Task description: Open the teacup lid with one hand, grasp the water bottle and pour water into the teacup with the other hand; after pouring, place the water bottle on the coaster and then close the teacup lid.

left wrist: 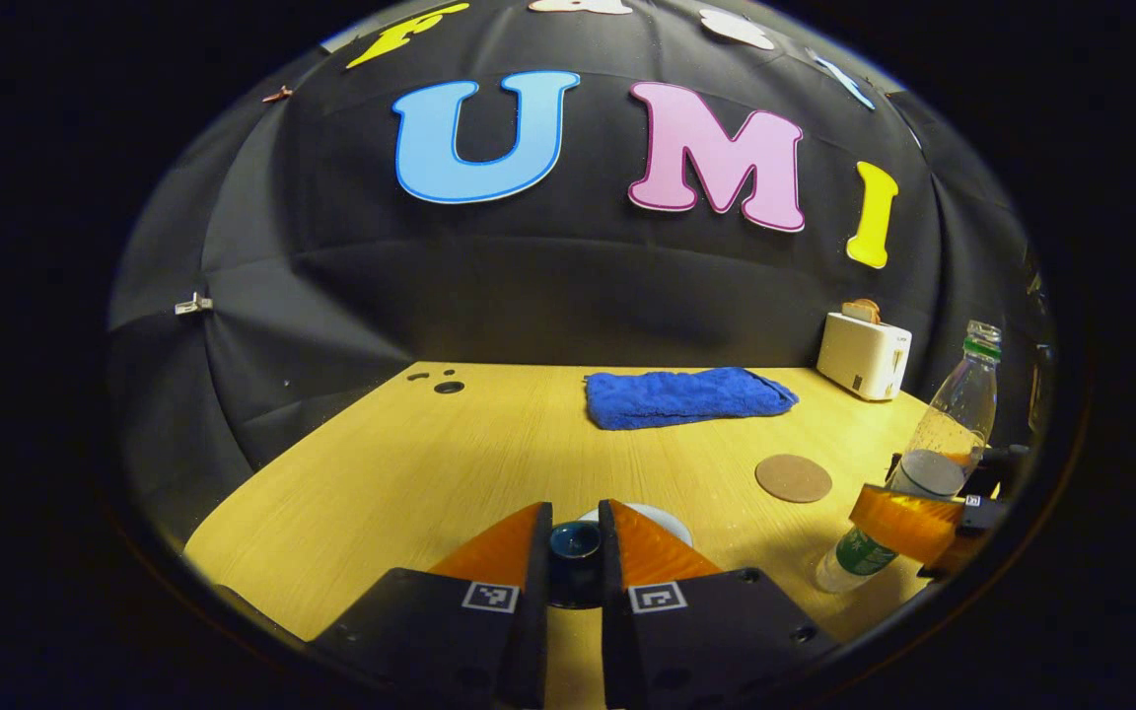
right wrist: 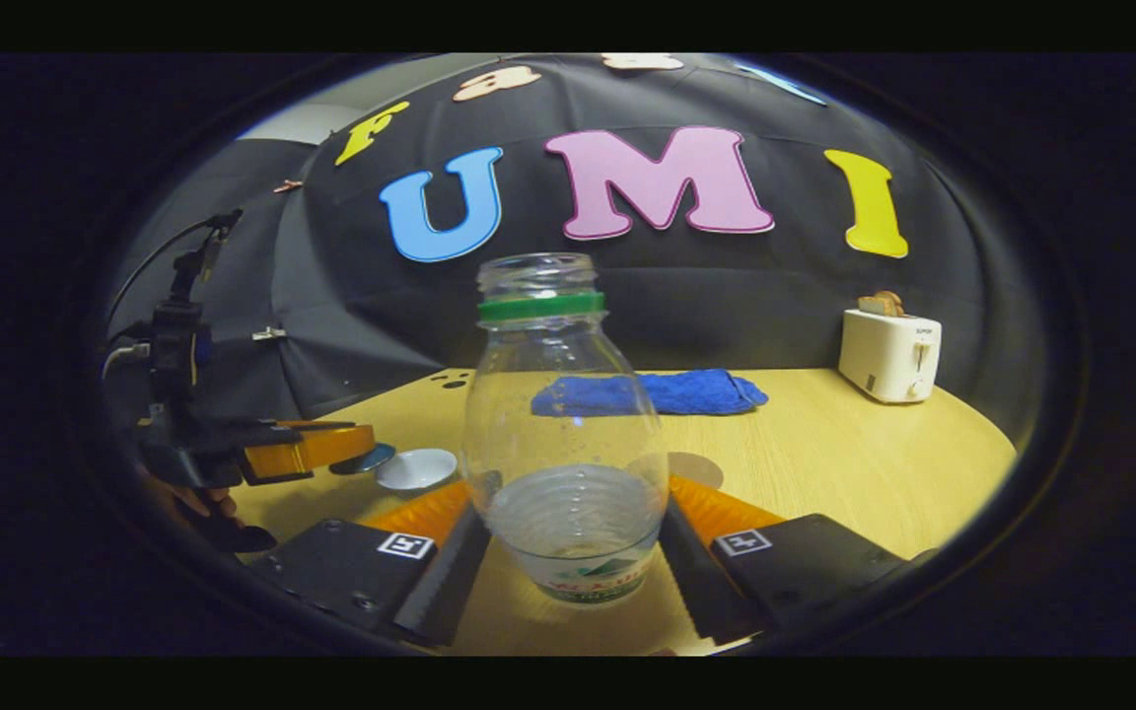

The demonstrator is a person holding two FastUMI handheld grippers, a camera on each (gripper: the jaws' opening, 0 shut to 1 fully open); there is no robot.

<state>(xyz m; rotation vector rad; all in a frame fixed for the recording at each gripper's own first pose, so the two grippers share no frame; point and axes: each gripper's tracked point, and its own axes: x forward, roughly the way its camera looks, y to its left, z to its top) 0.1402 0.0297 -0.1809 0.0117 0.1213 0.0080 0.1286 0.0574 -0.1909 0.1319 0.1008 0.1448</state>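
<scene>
Fingers of the right gripper (right wrist: 573, 532) pinch the open bottle (right wrist: 566, 444) near the table's front edge, the left gripper (left wrist: 575, 557) pinches the lid (left wrist: 575, 542) above the cup (right wrist: 416, 468), so tilt slowly over it.

both views low over the table (left wrist: 410, 454) – facing the back wall, sharing towel (left wrist: 686, 396) and toaster (left wrist: 864, 355)

Wooden table (left wrist: 410, 463): blue towel (left wrist: 686, 396), coaster (left wrist: 793, 478), toaster (left wrist: 862, 355), teacup (right wrist: 416, 468).

left tongs (left wrist: 575, 552): black blocks, square markers, screws; cable behind.
</scene>
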